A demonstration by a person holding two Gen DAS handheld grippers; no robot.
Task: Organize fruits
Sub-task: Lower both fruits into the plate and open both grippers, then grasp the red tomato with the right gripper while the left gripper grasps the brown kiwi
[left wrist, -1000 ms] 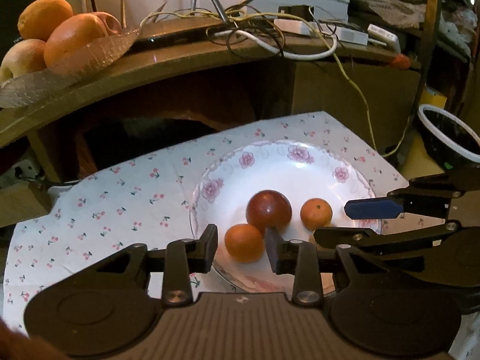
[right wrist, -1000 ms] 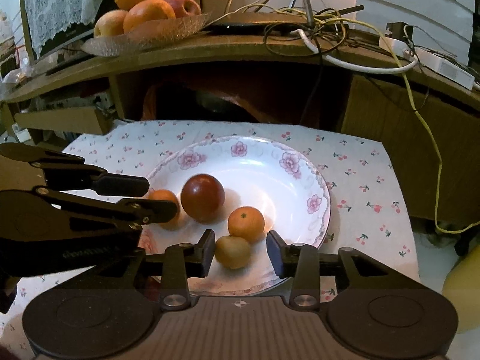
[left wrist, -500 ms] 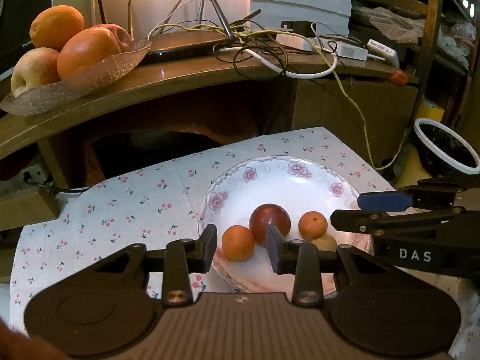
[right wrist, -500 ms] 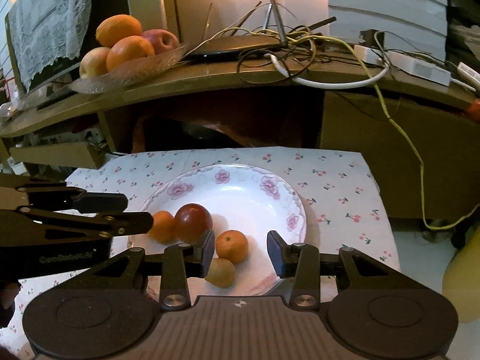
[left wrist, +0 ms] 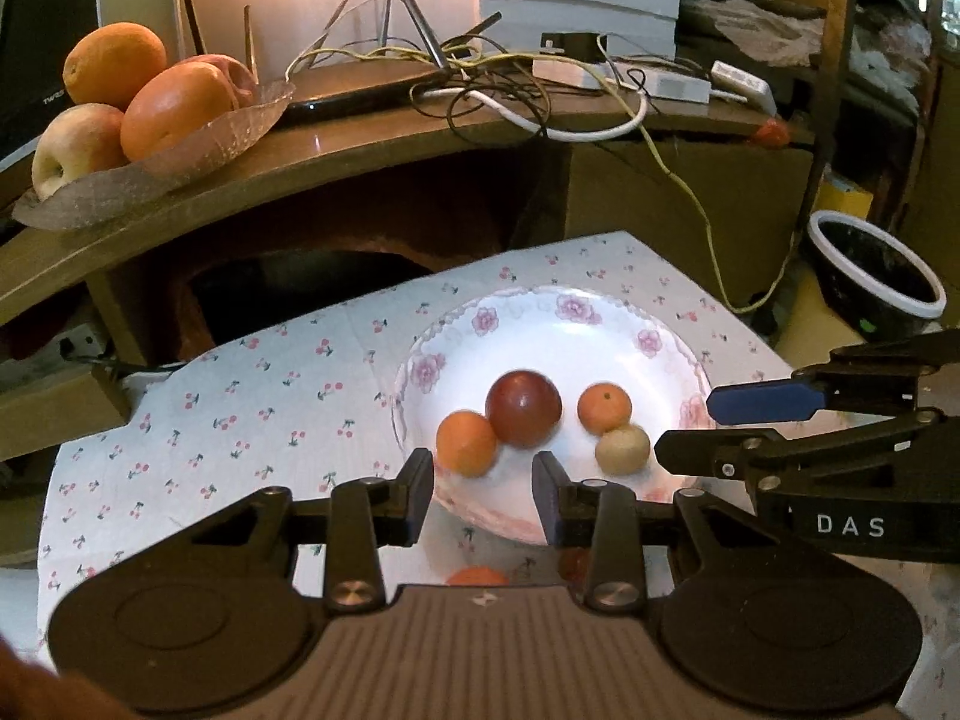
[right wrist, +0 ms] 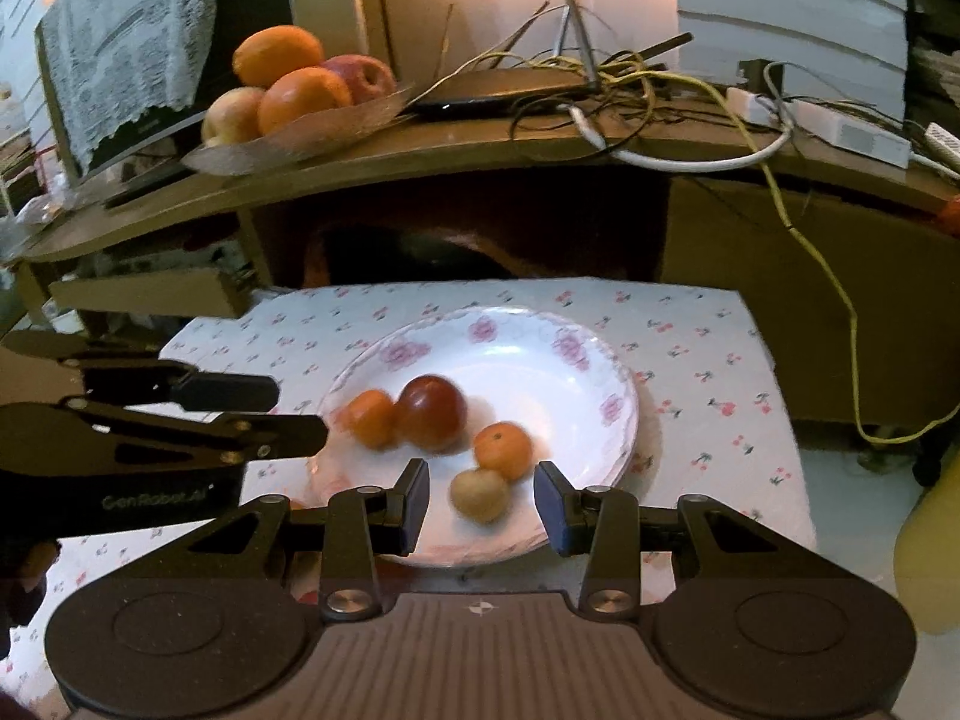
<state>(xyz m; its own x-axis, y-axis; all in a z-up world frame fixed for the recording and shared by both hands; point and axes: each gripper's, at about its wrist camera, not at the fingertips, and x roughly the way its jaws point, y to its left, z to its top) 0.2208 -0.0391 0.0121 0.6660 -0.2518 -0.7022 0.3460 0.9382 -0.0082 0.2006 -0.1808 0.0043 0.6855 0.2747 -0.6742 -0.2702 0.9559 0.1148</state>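
Note:
A white flowered plate (left wrist: pixel 576 306) (right wrist: pixel 528 348) lies on a cherry-print cloth (left wrist: pixel 270 396). On it rest a dark red fruit (left wrist: pixel 523 408) (right wrist: pixel 432 411), two tangerines (left wrist: pixel 466 443) (left wrist: pixel 604 408) and a small yellowish fruit (left wrist: pixel 623 449) (right wrist: pixel 478 495). My left gripper (left wrist: pixel 483 480) (right wrist: pixel 300 414) hovers open before the plate's near left rim, nothing between its fingers. My right gripper (right wrist: pixel 482 492) (left wrist: pixel 690 429) hovers open over the near right rim, above the yellowish fruit without touching it. Another orange fruit (left wrist: pixel 477 575) shows on the cloth below the left gripper, mostly hidden.
On the wooden shelf (left wrist: pixel 360 138) behind, a glass dish (left wrist: pixel 198 150) (right wrist: pixel 312 138) holds oranges and apples beside tangled cables (left wrist: pixel 540 102). A black bowl with a white rim (left wrist: pixel 876 282) stands at the right. A yellow object (right wrist: pixel 927 540) sits at the right edge.
Both grippers have drawn back and up from the plate, so the fruits look smaller and farther. The yellowish fruit has come into the left wrist view. The jaws stand as before.

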